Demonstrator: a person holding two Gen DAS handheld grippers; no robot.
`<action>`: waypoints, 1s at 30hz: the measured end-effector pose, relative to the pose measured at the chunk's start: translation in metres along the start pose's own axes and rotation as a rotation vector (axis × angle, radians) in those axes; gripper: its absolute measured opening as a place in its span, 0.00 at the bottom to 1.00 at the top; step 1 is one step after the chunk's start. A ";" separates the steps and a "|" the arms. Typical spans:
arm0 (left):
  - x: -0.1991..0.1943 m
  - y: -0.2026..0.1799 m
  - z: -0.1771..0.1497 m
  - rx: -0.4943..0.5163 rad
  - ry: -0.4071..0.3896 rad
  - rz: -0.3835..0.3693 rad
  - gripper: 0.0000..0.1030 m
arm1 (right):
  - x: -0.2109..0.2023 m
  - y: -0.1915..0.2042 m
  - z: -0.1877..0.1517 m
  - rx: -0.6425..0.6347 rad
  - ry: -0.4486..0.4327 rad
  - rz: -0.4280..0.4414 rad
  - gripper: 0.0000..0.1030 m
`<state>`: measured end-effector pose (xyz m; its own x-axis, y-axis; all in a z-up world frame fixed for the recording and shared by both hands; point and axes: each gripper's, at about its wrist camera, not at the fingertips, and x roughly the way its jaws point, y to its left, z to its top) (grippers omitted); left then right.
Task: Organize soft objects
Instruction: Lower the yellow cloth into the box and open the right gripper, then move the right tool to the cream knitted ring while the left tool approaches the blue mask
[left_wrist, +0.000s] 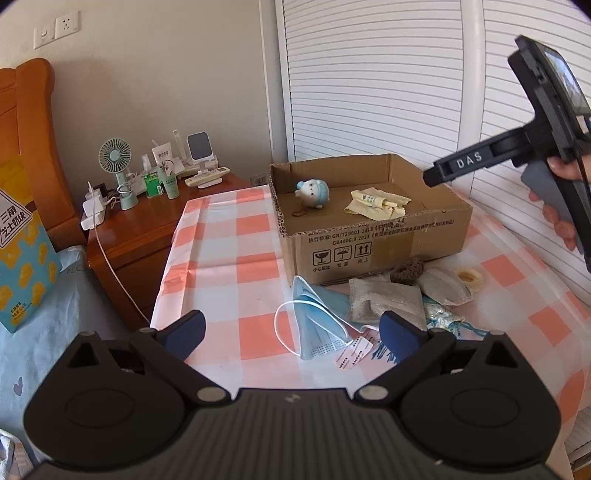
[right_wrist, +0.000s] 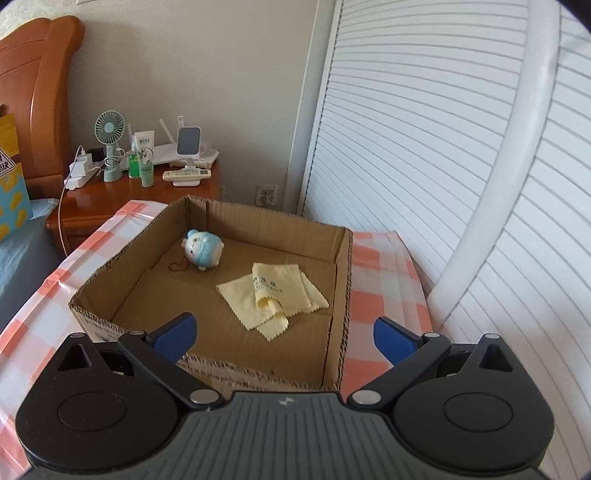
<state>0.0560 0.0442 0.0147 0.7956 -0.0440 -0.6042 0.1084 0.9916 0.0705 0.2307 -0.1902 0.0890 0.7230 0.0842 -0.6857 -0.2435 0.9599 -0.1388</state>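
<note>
The cardboard box (right_wrist: 221, 332) is sitting on the checked counter (left_wrist: 221, 258) near the wall, w/ its top open, so it's serving as the drop bin for soft stuff. Two items are already lying inside, apart from each other: a small blue-white plush (right_wrist: 202, 249) toward the far left corner and a yellow cloth (right_wrist: 273, 301) loosely folded on the floor of the box.

The right gripper (right_wrist: 284, 338) is hovering over the box's near wall, jaws standing wide, nothing between them; prob. it's done w/ a drop here.

The rest is still waiting in a heap on the counter just in front of the box: blue face mask (left_wrist: 317, 325), grey pouch (left_wrist: 384, 302), dark crocheted scrunchie (left_wrist: 408, 269), pale ring scrunchie (left_wrist: 469, 278).

The left gripper (left_wrist: 291, 334) is pointing down at the heap, jaws open and empty, w/ the mask lying between and beyond them, likely next pick.
</note>
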 end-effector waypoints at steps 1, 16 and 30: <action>-0.001 0.000 0.000 0.000 -0.001 -0.003 0.98 | -0.001 -0.003 -0.007 0.018 0.014 -0.005 1.00; -0.003 -0.004 -0.005 0.001 0.023 0.002 0.99 | 0.059 -0.032 -0.074 0.259 0.264 -0.046 1.00; -0.001 -0.011 -0.008 0.010 0.042 -0.017 0.99 | 0.045 -0.044 -0.103 0.200 0.307 -0.089 1.00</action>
<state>0.0495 0.0341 0.0080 0.7679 -0.0559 -0.6381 0.1280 0.9895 0.0673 0.2071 -0.2567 -0.0096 0.5005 -0.0565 -0.8639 -0.0358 0.9957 -0.0859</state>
